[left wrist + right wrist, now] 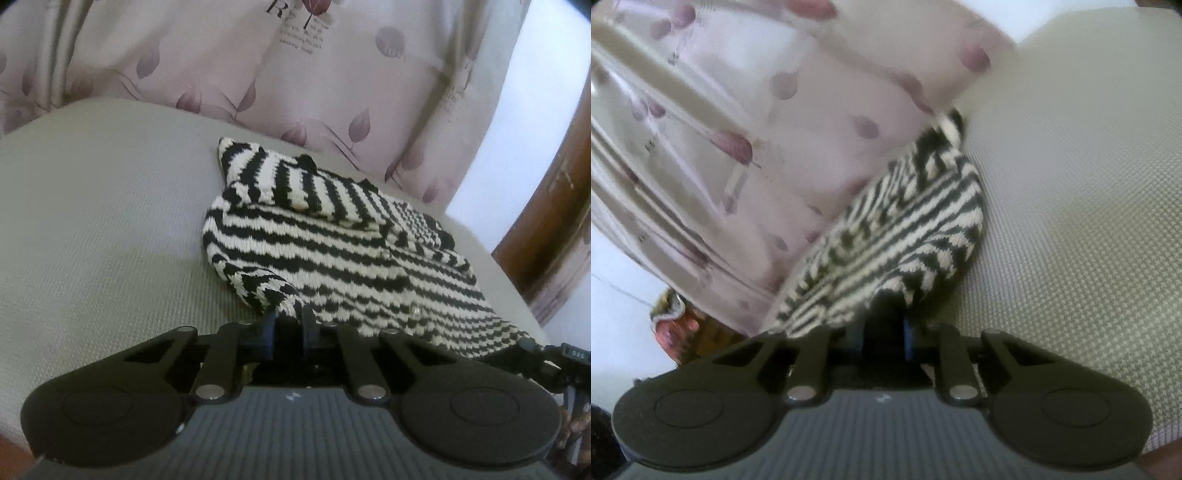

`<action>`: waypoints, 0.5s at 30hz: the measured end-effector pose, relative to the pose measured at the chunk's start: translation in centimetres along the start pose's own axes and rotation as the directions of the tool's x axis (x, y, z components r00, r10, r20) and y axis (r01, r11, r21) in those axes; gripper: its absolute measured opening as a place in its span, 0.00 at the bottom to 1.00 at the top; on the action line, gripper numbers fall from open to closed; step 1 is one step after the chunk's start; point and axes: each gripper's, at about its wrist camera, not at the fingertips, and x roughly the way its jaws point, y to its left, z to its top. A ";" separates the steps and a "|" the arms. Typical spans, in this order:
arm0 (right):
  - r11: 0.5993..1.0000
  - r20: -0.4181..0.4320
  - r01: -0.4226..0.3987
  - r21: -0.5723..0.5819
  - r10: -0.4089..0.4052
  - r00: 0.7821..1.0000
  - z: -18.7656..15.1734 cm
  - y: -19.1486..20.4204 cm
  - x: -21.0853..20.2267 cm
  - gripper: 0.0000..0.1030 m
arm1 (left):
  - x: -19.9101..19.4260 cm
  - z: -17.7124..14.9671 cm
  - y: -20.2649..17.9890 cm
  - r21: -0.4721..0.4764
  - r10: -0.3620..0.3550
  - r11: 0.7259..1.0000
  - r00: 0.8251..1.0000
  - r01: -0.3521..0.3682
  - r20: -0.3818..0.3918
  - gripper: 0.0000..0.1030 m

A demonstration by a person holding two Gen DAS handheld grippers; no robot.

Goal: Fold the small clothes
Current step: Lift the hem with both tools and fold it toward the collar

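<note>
Left gripper: sitting nearest the left wrist camera, its jaws are pressing together on a bunched corner of the striped knit garment, at the garment's near edge.
Left gripper's fingers: showing dark, with the pinched knit bulging up between and just beyond them.
Right gripper: nearest the right wrist camera, its jaws are clamping together on another edge of the striped knit garment, the cloth rising out of the grip and draping away from it.
Right gripper from the other side: a dark piece of it is peeking in at the garment's far-right corner in the left wrist view.
Striped knit garment: lying mostly flat on the grey cushion, black and cream stripes running across it, one flap folding over on top at the end farthest from the left gripper; a small pale button is showing near its near-right part.
Grey cushion: spreading out under and around the garment, its woven texture showing beside the garment in the right wrist view.
Curtain: hanging beyond the garment, pale pink with mauve leaf prints and some lettering; it is appearing blurred in the right wrist view.
Wooden frame: standing past the garment's right side, brown and curved by the lens.
</note>
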 end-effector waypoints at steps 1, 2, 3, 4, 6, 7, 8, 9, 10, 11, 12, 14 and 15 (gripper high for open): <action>1.000 0.009 -0.016 0.013 0.016 1.000 0.2 0.1 -0.1 0.16 | 0.0 0.1 -0.2 0.005 0.002 1.000 1.000 -0.003 0.003 0.12; 0.999 0.018 -0.031 0.023 0.030 0.999 0.4 0.3 -0.2 0.16 | -0.2 0.2 -0.4 0.008 0.004 1.000 1.000 -0.004 0.009 0.12; 0.999 0.030 -0.044 0.028 0.043 0.999 0.5 0.5 -0.3 0.16 | -0.3 0.4 -0.4 0.007 0.006 1.000 1.000 -0.006 0.017 0.12; 0.998 0.043 -0.057 0.032 0.056 0.998 0.7 0.7 -0.5 0.15 | -0.4 0.5 -0.5 0.001 0.007 1.000 1.000 -0.007 0.027 0.12; 0.996 0.062 -0.077 0.035 0.074 0.995 1.2 1.1 -0.5 0.13 | -0.7 1.0 -0.5 -0.019 -0.004 1.000 0.999 0.005 0.041 0.12; 0.996 0.070 -0.085 0.036 0.082 0.994 1.5 1.3 -0.6 0.13 | -0.8 1.2 -0.5 -0.021 -0.005 1.000 0.999 0.006 0.048 0.12; 0.996 0.075 -0.088 0.033 0.085 0.994 1.7 1.5 -0.6 0.13 | -0.9 1.4 -0.8 -0.016 -0.005 1.000 0.998 0.005 0.055 0.12; 0.996 0.077 -0.089 0.023 0.087 0.993 2.0 1.7 -0.5 0.13 | -0.9 1.5 -0.9 -0.011 -0.005 1.000 0.998 0.006 0.058 0.12; 0.996 0.079 -0.087 0.015 0.086 0.993 2.2 1.9 -0.4 0.13 | -0.9 1.6 -1.0 -0.009 -0.006 1.000 0.998 0.007 0.061 0.12; 0.996 0.081 -0.086 0.015 0.085 0.993 2.3 2.0 -0.5 0.13 | -0.9 1.7 -1.1 -0.011 -0.008 1.000 0.998 0.009 0.062 0.12; 0.996 0.079 -0.084 0.014 0.083 0.993 2.4 2.0 -0.4 0.12 | -0.8 1.8 -1.1 -0.013 -0.010 1.000 0.998 0.011 0.061 0.12; 0.999 0.066 -0.040 -0.023 0.041 0.997 2.3 2.3 -0.6 0.12 | -0.9 1.7 -1.2 -0.007 -0.009 1.000 0.998 0.010 0.060 0.12; 0.999 0.064 -0.034 -0.015 0.035 0.997 2.1 2.1 -0.9 0.12 | -1.0 1.5 -1.2 -0.004 -0.009 1.000 0.998 0.009 0.058 0.12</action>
